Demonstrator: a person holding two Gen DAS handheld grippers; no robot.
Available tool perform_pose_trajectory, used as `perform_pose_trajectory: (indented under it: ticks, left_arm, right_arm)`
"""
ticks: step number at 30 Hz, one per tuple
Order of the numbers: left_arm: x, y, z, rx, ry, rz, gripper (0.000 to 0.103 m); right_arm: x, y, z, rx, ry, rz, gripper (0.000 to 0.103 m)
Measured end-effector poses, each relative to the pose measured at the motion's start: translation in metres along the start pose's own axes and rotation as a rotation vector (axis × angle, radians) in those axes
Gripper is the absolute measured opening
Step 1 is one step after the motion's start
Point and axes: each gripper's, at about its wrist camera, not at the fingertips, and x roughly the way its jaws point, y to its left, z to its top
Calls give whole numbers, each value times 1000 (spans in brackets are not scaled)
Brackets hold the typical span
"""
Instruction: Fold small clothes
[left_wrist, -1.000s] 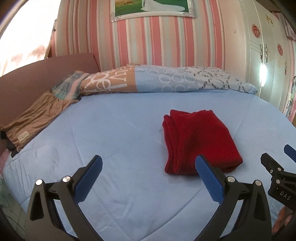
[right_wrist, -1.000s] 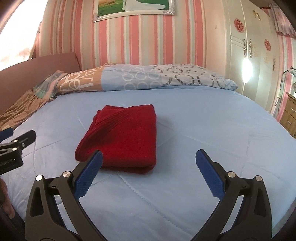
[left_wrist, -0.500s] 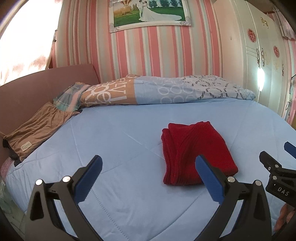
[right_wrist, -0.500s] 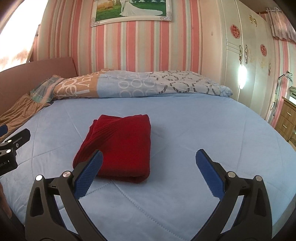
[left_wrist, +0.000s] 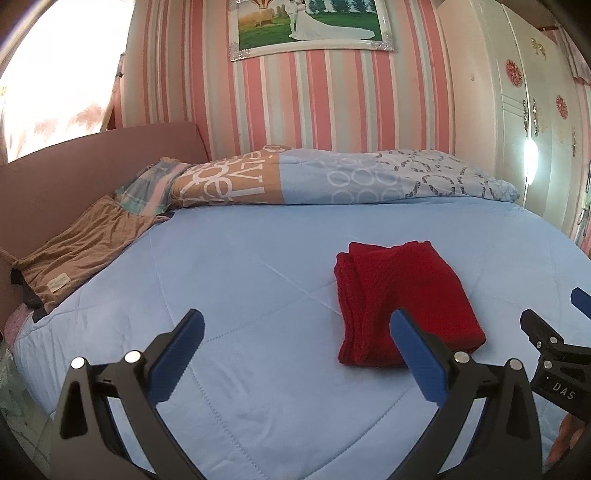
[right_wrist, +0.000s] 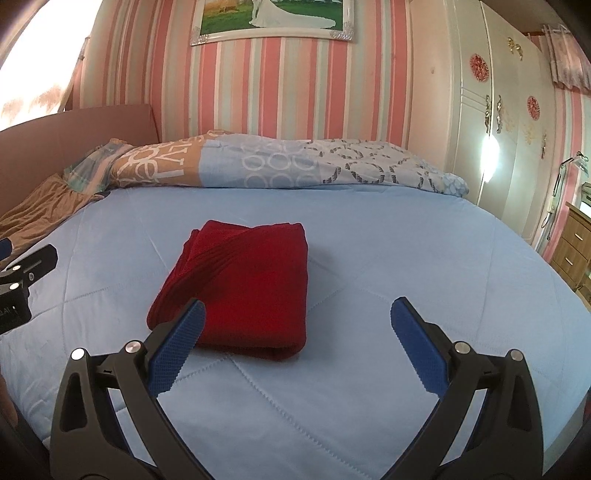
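A red knitted garment (left_wrist: 402, 295) (right_wrist: 243, 280) lies folded into a neat rectangle on the light blue bedspread (left_wrist: 240, 280) (right_wrist: 406, 254). My left gripper (left_wrist: 295, 350) hovers open above the spread, its right finger in front of the garment's near edge. In the right wrist view my right gripper (right_wrist: 295, 343) is open too, and its left finger overlaps the garment's near left corner. Neither gripper holds anything. Each gripper shows at the edge of the other's view: the right one (left_wrist: 554, 350), the left one (right_wrist: 18, 280).
A patterned rolled quilt (left_wrist: 332, 177) (right_wrist: 280, 162) lies along the far side of the bed. Brown clothing (left_wrist: 81, 243) sits at the left by the headboard (left_wrist: 74, 170). A white wardrobe (right_wrist: 498, 129) and a wooden drawer unit (right_wrist: 572, 243) stand to the right.
Both grippers have drawn back and tilted upward, so the red garment sits farther off and more wall and picture shows. Both stay open; the garment has not moved.
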Motion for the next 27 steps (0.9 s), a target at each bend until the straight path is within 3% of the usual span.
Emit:
perform_pose_trajectory:
  ticks: [27]
  left_arm:
    - [11, -7, -8, -6, 29, -5, 101]
  right_arm:
    - [5, 0, 0, 1, 3, -6, 100]
